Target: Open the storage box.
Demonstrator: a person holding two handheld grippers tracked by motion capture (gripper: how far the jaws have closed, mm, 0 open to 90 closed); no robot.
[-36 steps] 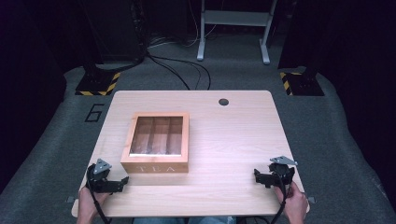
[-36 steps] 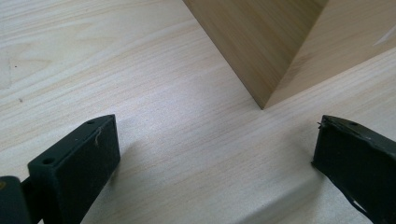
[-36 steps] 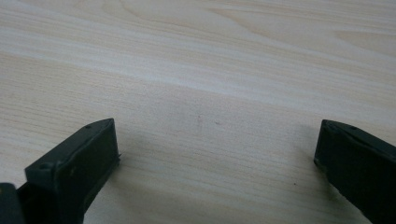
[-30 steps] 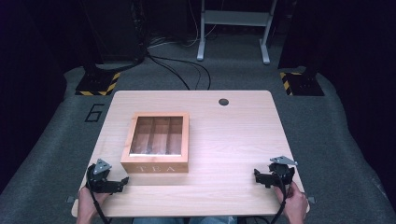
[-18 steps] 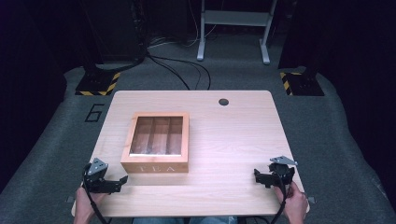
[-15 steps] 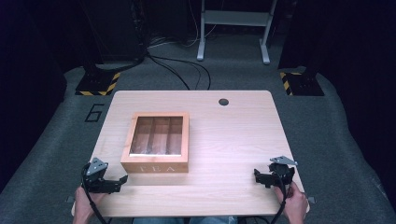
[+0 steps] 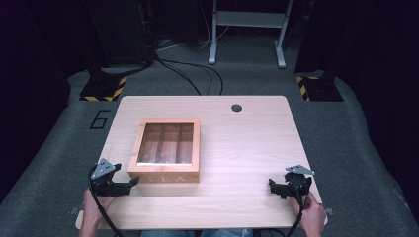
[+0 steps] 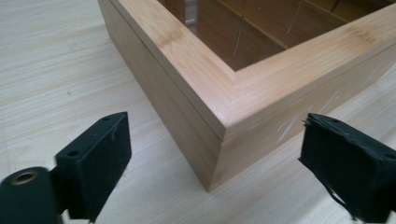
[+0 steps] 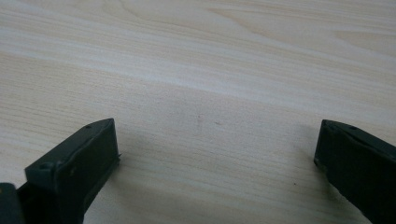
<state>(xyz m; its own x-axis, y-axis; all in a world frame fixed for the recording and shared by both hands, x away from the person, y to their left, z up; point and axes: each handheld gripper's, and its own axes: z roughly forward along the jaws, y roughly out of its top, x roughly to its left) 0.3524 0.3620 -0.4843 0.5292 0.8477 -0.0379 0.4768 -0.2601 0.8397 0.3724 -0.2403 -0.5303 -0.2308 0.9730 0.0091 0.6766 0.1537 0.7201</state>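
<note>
Wooden table (image 7: 237, 148), left gripper (image 8: 212, 158) fingers spread, just closing slightly, straddling tea box (image 8: 224, 88) corner, right gripper (image 9: 217, 158) spread

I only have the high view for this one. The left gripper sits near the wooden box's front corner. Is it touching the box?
Observer: No. In the left gripper view, the left gripper straddles the corner of the box with gaps on both sides; its jaws have just been closing a little.
Operator: Is the lid shut?
Observer: Yes, the lid's seam lies flat against the base.
Operator: Anything between the right gripper's jaws?
Observer: Just bare table; the right gripper is open.
</note>
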